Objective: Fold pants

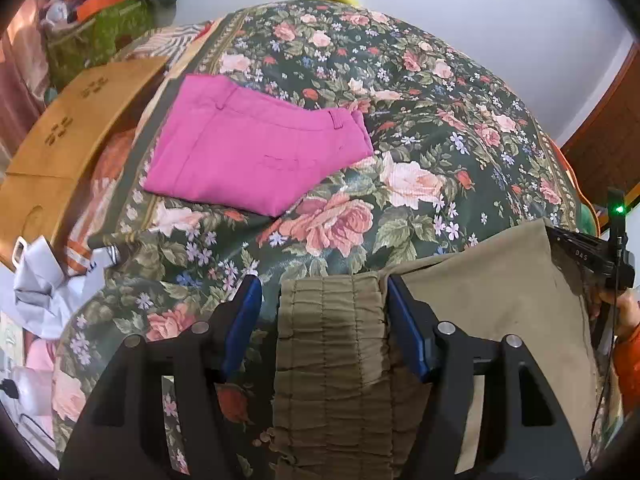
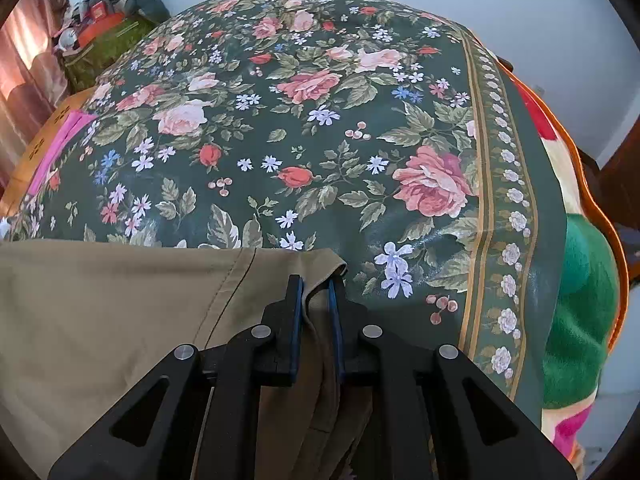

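Olive-khaki pants (image 1: 492, 300) lie on the floral bedspread (image 1: 360, 92) near its front edge. Their elastic ruched waistband (image 1: 332, 340) sits between the fingers of my left gripper (image 1: 322, 292), whose jaws stand wide apart around it without pinching. My right gripper (image 2: 316, 286) is shut on the hem end of the khaki pants (image 2: 120, 312), with cloth bunched between its blue pads (image 2: 298, 312). The right gripper also shows at the right edge of the left wrist view (image 1: 588, 252).
A folded magenta pair of pants (image 1: 248, 152) lies at the bedspread's left side. A wooden headboard (image 1: 68, 136) and cluttered bags (image 1: 100, 20) stand to the left. A colourful blanket (image 2: 576, 300) hangs off the right edge. White wall behind.
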The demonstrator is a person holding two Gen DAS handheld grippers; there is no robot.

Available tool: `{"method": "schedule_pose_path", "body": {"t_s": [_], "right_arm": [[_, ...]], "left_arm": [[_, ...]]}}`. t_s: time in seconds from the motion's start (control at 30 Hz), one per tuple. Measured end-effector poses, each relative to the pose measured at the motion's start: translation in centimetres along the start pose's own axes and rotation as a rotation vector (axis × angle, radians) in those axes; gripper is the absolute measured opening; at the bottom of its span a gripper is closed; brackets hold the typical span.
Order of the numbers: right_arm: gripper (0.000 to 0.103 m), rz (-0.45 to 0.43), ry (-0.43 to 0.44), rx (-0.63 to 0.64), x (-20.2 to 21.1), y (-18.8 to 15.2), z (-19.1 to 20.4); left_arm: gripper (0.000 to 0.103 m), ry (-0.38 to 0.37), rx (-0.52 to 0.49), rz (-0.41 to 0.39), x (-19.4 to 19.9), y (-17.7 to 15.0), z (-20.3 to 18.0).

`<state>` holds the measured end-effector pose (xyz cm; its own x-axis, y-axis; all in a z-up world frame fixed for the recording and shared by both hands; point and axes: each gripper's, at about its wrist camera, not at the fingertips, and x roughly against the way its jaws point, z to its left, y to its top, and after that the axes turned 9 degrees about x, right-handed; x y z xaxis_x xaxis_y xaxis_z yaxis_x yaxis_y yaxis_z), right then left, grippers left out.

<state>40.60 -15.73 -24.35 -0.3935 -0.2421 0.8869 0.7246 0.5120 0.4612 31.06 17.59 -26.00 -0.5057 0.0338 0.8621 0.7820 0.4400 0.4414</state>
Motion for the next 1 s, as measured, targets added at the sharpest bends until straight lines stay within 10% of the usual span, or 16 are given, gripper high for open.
{"method": "schedule_pose_path", "body": {"t_s": [0.53, 0.7, 1.0], "right_arm": [[0.026, -0.138, 0.024, -0.010, 9.1, -0.1, 1.7], [0.051, -0.210, 0.121, 0.083, 13.1, 0.5, 6.2], [0.051, -0.130, 0.366, 0.114, 10.5, 0.2, 13.3]], "left_arm": [[0.073, 0.004, -0.140, -0.096, 7.6, 0.2, -3.4], [0.074, -0.022, -0.157, -0.074, 7.9, 0.1, -4.6], [0.080, -0.027, -0.221, 0.052, 4.6, -2.0, -6.7]]}}
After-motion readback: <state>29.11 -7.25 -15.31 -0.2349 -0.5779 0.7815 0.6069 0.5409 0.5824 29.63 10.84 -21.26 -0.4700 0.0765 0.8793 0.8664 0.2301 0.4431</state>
